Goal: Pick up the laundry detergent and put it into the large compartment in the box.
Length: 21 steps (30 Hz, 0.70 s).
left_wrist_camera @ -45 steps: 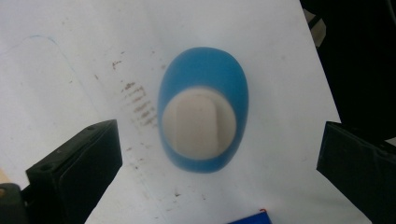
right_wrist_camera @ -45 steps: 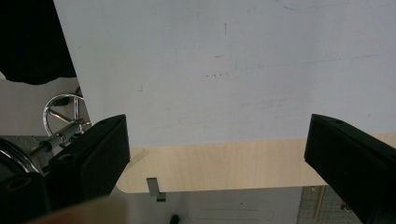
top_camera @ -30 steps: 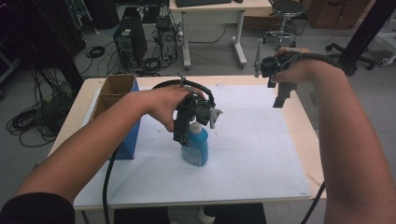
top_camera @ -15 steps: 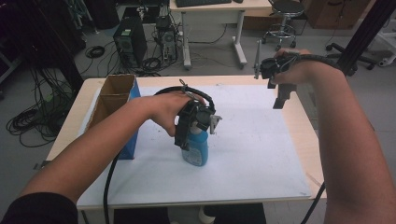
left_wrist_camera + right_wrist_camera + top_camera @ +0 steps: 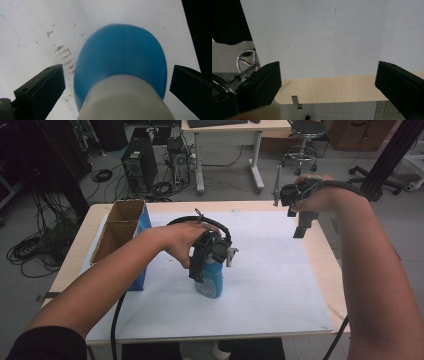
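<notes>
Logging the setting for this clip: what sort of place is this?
Probably a lab or workshop. Behind the work table stand computer towers amid loose cables, with a desk and a stool beyond.

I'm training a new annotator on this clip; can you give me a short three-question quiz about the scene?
1. True or false: the left hand-held gripper has its jaws shut tight on the blue bottle.
2. Multiple choice: where is the right hand-held gripper? A) inside the cardboard box B) raised over the table's far right part C) touching the bottle
3. Fill in: the bottle stands upright on the ____ sheet.

Key
1. False: the jaws stand open on either side of it.
2. B
3. white
</notes>
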### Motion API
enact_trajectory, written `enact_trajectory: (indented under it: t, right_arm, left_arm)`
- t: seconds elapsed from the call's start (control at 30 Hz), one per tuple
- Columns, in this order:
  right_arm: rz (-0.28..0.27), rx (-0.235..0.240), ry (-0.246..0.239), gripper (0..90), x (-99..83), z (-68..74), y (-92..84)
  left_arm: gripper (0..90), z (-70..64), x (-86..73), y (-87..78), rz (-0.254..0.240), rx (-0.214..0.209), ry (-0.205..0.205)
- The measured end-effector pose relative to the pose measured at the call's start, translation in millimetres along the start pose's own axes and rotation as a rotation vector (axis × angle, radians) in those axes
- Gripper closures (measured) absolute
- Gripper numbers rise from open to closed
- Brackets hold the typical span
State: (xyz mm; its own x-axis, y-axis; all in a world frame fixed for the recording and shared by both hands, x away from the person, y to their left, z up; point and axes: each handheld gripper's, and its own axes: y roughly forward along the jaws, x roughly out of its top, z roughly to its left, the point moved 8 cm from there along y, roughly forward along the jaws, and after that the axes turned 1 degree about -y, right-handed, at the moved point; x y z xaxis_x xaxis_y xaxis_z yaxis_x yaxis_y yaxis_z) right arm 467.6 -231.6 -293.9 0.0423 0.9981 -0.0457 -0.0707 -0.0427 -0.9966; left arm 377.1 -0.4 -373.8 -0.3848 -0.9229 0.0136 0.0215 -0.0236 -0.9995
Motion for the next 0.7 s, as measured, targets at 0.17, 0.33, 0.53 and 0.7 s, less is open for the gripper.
enact_trajectory:
  t: [0.17,0.33,0.53,0.7]
  right_arm:
    - [0.003,0.002,-0.003,6.6,2.0,-0.7,1.1]
    - [0.005,0.004,-0.007,6.6,4.9,-1.4,2.0]
    - [0.007,0.006,-0.002,6.6,4.9,-2.0,2.9]
    - [0.008,0.007,-0.004,6.6,6.2,-1.9,3.4]
  left_arm:
    - [0.2,1.5,-2.3,1.6,0.002,0.006,-0.019]
    - [0.3,0.4,-2.7,2.2,-0.006,0.004,-0.021]
    - [0.6,-1.0,0.2,-1.7,-0.016,0.008,-0.014]
    - [4.0,-1.2,0.2,-2.4,-0.006,0.005,-0.017]
